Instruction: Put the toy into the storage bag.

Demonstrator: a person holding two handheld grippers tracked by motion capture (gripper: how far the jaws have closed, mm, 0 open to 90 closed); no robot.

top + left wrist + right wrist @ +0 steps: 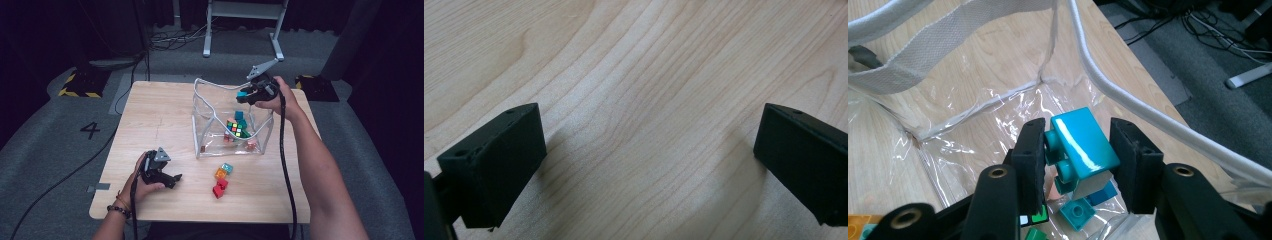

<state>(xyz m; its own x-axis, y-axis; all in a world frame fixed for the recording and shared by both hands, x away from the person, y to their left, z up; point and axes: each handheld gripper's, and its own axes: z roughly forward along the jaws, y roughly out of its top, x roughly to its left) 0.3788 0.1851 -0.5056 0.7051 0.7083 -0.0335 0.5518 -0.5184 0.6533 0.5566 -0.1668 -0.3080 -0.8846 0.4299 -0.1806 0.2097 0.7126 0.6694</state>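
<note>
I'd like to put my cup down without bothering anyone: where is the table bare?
The table is bare along its far left, left of the clear bag. Crowded spots: inside the bag, the loose blocks before it, and around the left gripper.

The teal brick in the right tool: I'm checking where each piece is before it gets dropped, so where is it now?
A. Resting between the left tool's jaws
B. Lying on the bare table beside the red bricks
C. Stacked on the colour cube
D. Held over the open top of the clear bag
D: the teal brick sits between the pads of the right tool, above the clear bag, whose floor shows beneath it.
</note>
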